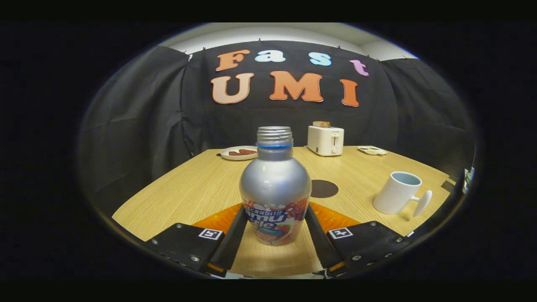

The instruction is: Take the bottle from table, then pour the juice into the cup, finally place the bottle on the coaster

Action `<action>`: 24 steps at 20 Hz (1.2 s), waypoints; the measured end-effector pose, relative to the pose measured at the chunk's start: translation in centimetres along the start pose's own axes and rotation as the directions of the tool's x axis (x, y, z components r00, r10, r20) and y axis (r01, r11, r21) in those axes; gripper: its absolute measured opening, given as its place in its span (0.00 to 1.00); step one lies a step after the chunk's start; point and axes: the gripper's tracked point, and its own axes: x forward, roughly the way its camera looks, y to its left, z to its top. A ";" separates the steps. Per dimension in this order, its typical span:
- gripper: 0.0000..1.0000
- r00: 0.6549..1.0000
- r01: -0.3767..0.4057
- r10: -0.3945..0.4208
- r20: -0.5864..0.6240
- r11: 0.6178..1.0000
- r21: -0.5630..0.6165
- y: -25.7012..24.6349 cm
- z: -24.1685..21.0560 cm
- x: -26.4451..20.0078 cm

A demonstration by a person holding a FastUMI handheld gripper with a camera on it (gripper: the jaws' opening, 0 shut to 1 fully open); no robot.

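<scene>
A light wooden table (201,184) stands in a booth hung with black cloth (138,117). Standing upright on the table, nearest the camera, is a silver bottle (275,184) with a colourful label around its lower half and a bare threaded neck, cap off. What is inside cannot be seen through the metal. The gripper (275,228) has one finger against each side of the bottle's lower body, clenched on it, and the bottle's base appears to rest on the table.

At the far side of the table stands a white toaster (325,140) with a slice of toast (321,124) poking out of its slot. To the right of the bottle is a white cup (396,193) with a pale blue inside, handle pointing right; its contents cannot be made out. Far left lies a white plate (238,153) holding dark reddish pieces. Just behind the bottle lies a round dark coaster (325,188), flat on the wood. A small flat dish (372,150) sits right of the toaster.
</scene>
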 end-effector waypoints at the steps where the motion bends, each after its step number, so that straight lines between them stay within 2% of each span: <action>1: 0.77 1.000 0.006 -0.006 0.010 1.000 0.024 -0.5 0.4 -0.2; 9: 0.77 0.999 -0.024 0.012 0.045 0.966 0.259 -2.5 2.8 -1.3; 15: 0.77 0.999 -0.050 0.044 0.025 0.913 0.405 -4.4 3.5 -1.0; 19: 0.77 0.998 -0.065 0.059 0.030 0.849 0.524 -6.0 4.1 -0.6; 24: 0.76 0.997 -0.072 0.063 0.037 0.742 0.667 -7.5 4.7 0.2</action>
